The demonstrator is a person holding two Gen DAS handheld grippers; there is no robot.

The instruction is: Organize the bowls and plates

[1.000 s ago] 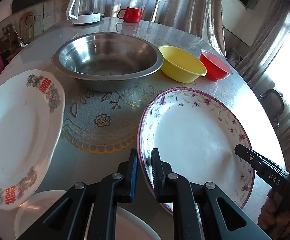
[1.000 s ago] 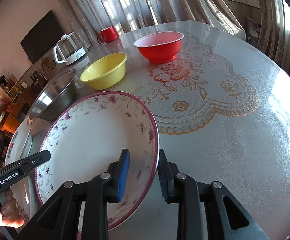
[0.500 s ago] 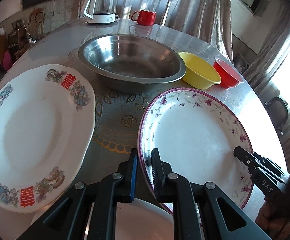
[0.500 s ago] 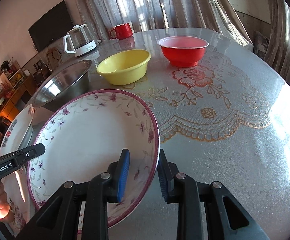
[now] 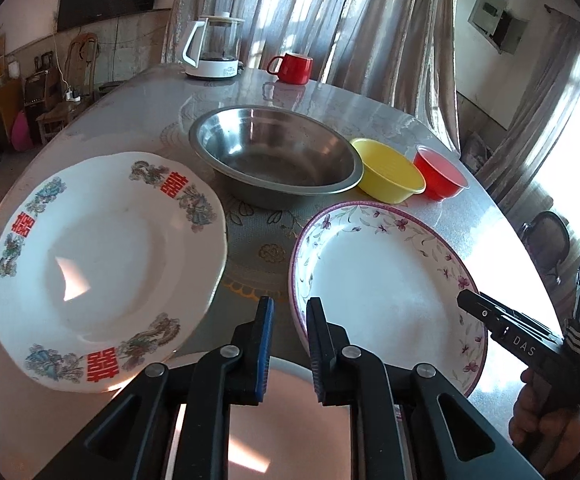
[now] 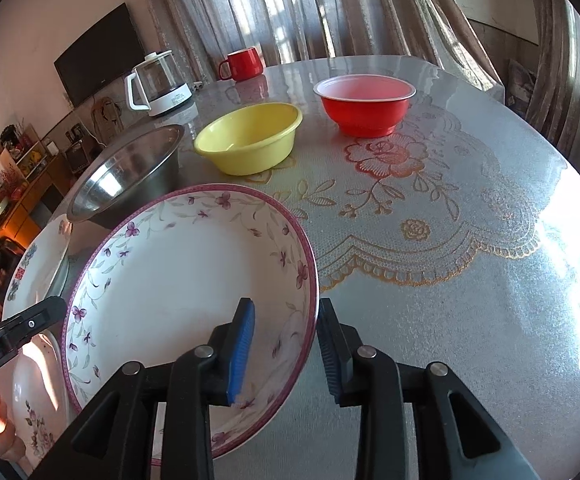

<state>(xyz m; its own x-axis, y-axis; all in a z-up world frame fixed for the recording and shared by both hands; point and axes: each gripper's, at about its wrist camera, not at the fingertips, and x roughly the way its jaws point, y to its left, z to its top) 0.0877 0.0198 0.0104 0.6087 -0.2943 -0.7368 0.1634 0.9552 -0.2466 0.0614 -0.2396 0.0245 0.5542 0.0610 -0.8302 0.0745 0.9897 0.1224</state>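
Floral-rimmed plate (image 5: pixel 377 288) sits at the near side of the table (image 6: pixel 449 280), with a gripper on each side of it. In the left wrist view, the left gripper (image 5: pixel 290 312) straddles the plate's rim at the plate's 8 o'clock. Its jaws have just been opening, and a gap now shows between the blue pad and the rim, so nothing is clamped. In the right wrist view, the right gripper (image 6: pixel 286 312) straddles the rim at the plate's 4 o'clock. Its jaws have likewise just been opening, and the blue pad stands inside the plate, clear of the wall. Whether the plate rests flat cannot be told. From the left gripper, the red-character plate (image 5: pixel 102 264) lies at 10 o'clock and the steel bowl (image 5: pixel 274 156) at 12. The yellow bowl (image 5: pixel 389 176) and red bowl (image 5: pixel 437 176) sit side by side at 1 o'clock, just beside the steel bowl.
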